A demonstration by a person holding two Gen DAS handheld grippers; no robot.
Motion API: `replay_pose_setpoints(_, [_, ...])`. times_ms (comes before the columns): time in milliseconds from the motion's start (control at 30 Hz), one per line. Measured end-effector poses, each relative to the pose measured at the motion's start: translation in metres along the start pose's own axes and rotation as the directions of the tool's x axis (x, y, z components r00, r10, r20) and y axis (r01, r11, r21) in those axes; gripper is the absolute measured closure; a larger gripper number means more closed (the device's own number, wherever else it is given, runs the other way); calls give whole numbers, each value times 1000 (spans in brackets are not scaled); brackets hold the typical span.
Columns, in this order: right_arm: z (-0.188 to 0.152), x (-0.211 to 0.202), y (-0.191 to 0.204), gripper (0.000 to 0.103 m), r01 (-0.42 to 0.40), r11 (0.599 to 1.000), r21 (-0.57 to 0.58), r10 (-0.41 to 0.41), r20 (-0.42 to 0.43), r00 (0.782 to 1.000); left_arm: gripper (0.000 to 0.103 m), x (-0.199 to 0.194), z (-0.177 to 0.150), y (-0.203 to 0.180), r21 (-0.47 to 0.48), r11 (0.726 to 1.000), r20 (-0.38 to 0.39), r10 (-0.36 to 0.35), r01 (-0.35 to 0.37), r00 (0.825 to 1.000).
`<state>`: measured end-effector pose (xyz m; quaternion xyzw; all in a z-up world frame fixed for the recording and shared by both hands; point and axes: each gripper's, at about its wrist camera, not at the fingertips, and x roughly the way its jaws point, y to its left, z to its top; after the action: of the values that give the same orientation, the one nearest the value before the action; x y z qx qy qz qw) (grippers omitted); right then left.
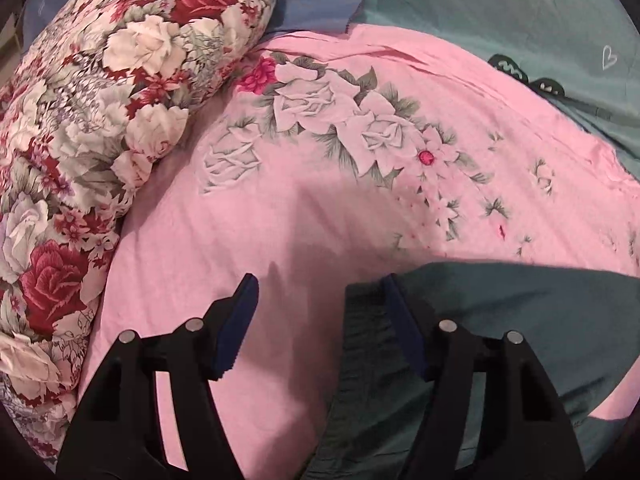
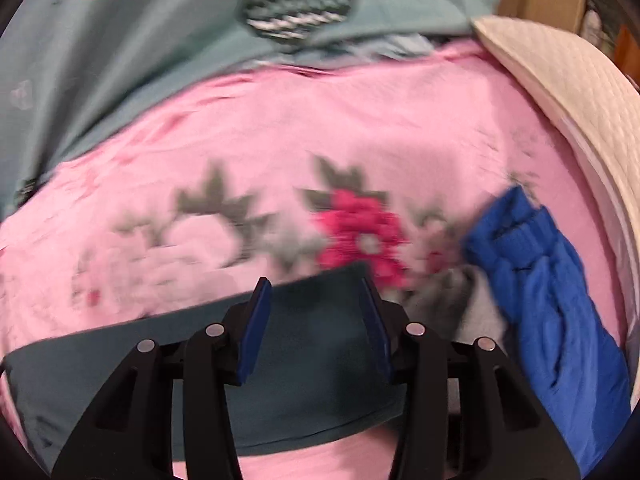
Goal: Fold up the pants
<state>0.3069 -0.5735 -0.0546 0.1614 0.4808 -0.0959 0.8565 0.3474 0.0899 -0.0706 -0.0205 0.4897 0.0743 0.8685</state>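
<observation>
Your dark teal pants (image 1: 520, 320) lie flat on the pink floral sheet (image 1: 280, 220), elastic waistband under your left gripper (image 1: 320, 300); both it and your right gripper (image 2: 316, 304) hover wide open, gripping nothing

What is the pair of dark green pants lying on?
The pants lie flat on a pink flowered sheet, which shows all around them. Both the left gripper and right gripper are open above them. What the cloth covers is hidden.
</observation>
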Motion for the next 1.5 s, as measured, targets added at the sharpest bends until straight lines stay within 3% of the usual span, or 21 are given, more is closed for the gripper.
replay_pose_setpoints(67, [-6,-8,62,56,-177,975,-134,172,-49,984,34,9,1,2,-17,1000,-19,0,-1,1000])
replay_pose_setpoints(100, [-13,-13,108,55,-259,937,-236,246,-84,966,35,13,1,3,-26,1000,-29,-16,15,999])
replay_pose_setpoints(133, [-20,-17,149,53,-305,894,-327,283,-114,952,42,16,-1,2,-22,999,-39,-25,24,999])
replay_pose_setpoints(167, [-29,-20,189,51,-340,850,-403,308,-145,940,57,17,-4,-1,-6,999,-38,-40,40,998])
replay_pose_setpoints(200, [-40,-18,236,50,-360,797,-485,310,-182,933,64,15,-6,-5,15,998,-27,-54,54,998])
replay_pose_setpoints(233, [-50,-13,270,50,-352,754,-554,288,-202,936,81,13,-8,-10,37,997,-23,-65,66,998])
replay_pose_setpoints(300, [-63,8,316,50,-291,688,-665,200,-211,957,84,8,-12,-17,69,996,-22,-62,63,998])
replay_pose_setpoints(367, [-66,31,332,50,-237,670,-704,122,-211,970,84,7,-13,-18,88,994,-24,-64,65,998])
replay_pose_setpoints(433, [-67,51,336,51,-223,652,-725,71,-234,970,84,7,-14,-16,100,992,-22,-76,77,997])
replay_pose_setpoints(467, [-70,59,334,55,-251,639,-727,62,-277,959,85,6,-15,-15,102,991,-22,-83,85,996])
replay_pose_setpoints(500, [-73,62,332,74,-272,633,-725,68,-298,952,85,6,-15,-14,100,991,-22,-90,91,996])
replay_pose_setpoints(567, [-73,58,326,98,-319,643,-697,105,-332,937,85,5,-16,-12,99,990,-16,-98,99,995])
replay_pose_setpoints(833, [-74,-6,310,101,-345,626,-699,227,-260,938,86,-20,-13,-7,49,987,43,-155,153,987])
replay_pose_setpoints(933, [-86,-46,301,101,-365,591,-719,279,-242,929,86,-49,-14,-1,52,980,82,-194,191,978])
replay_pose_setpoints(1033, [-119,-95,291,101,-382,546,-745,338,-221,915,86,-84,-32,8,73,971,113,-234,227,966])
replay_pose_setpoints(1100, [-154,-127,282,101,-401,505,-764,373,-226,900,86,-109,-55,16,98,964,128,-260,248,957])
replay_pose_setpoints(1200, [-216,-151,267,101,-431,474,-767,391,-255,884,86,-130,-97,29,118,954,114,-288,275,951])
replay_pose_setpoints(1333, [-294,-126,254,101,-483,484,-730,361,-336,870,86,-117,-150,42,123,955,40,-278,271,960])
replay_pose_setpoints(1433, [-321,-101,248,101,-487,524,-699,339,-354,872,86,-91,-174,53,91,962,-12,-256,256,967])
replay_pose_setpoints(1500, [-322,-99,245,101,-493,546,-677,364,-338,868,86,-87,-180,58,81,962,-4,-260,260,966])
